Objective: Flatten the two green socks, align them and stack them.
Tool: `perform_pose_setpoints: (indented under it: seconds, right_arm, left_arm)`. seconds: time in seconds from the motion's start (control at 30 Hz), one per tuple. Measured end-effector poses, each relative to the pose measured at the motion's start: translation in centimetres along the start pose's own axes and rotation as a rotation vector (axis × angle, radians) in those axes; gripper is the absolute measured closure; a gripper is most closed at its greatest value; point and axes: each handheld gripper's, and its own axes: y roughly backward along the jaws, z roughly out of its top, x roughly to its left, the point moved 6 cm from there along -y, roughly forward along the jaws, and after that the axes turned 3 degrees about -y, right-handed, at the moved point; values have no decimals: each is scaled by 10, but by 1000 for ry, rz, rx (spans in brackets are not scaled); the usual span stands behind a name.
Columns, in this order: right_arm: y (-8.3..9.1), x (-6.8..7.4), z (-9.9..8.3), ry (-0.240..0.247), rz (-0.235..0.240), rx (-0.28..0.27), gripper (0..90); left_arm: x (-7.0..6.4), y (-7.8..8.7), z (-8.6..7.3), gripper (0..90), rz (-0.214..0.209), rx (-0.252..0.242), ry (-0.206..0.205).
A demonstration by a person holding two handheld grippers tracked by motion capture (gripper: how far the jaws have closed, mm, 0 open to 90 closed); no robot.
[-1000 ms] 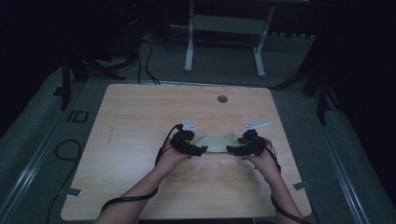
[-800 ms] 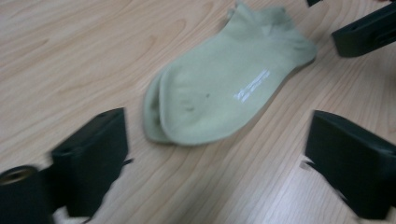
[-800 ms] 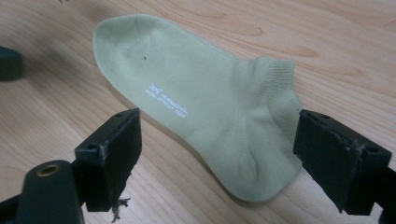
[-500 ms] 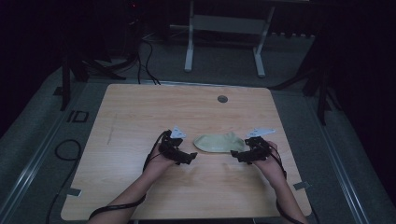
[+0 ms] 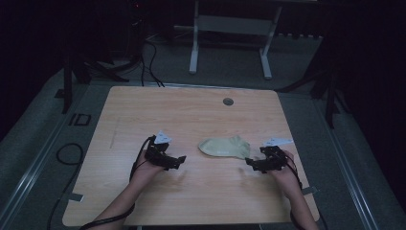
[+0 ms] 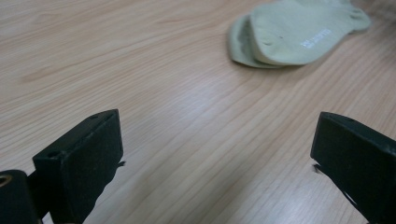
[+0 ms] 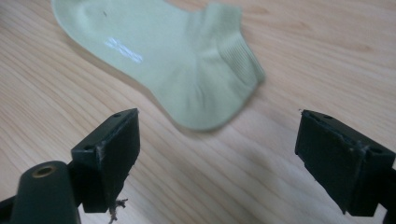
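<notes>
Wood table; both tools wide open, sock untouched

A: The table looks like light wood or wood-look laminate, smooth, with fine straight grain and a soft sheen at the centre of the left gripper view.

B: The sock is pale green knitted cloth, matt, ribbed at the cuff near the upper right of the right gripper view, with a small whitish print.

A: The right gripper has matt black jaws, seemingly plastic, scuffed at the edges.
</notes>
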Motion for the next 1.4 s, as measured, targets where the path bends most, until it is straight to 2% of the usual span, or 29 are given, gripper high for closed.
perform_pose_setpoints:
  seconds: [0.07, 0.23, 0.57, 0.77, 0.83, 0.87, 1.03, 1.4]
  right_arm:
    - [2, -3, -4, -1, -10, 4, 139]
    - [9, -11, -11, -43, -23, -9, 141]
    - [25, -21, -27, -76, -66, -12, 142]
    - [33, -26, -37, -99, -78, -16, 142]
    - [36, -26, -38, -106, -76, -20, 142]
    - [37, -26, -39, -107, -77, -21, 142]
    - [47, -30, -47, -136, -89, -32, 143]
    - [57, -35, -61, -191, -99, -60, 144]
  left_arm:
    - [6, 4, -2, 22, 12, -2, 10]
    - [19, 16, -8, 22, 36, -3, 19]
    - [46, 39, -29, 22, 78, -12, 77]
    - [65, 57, -43, 22, 123, -39, 119]
    - [67, 59, -45, 22, 129, -37, 119]
    - [71, 65, -51, 22, 147, -41, 118]
    - [78, 74, -62, 22, 178, -40, 135]
    - [85, 84, -75, 22, 198, -52, 170]
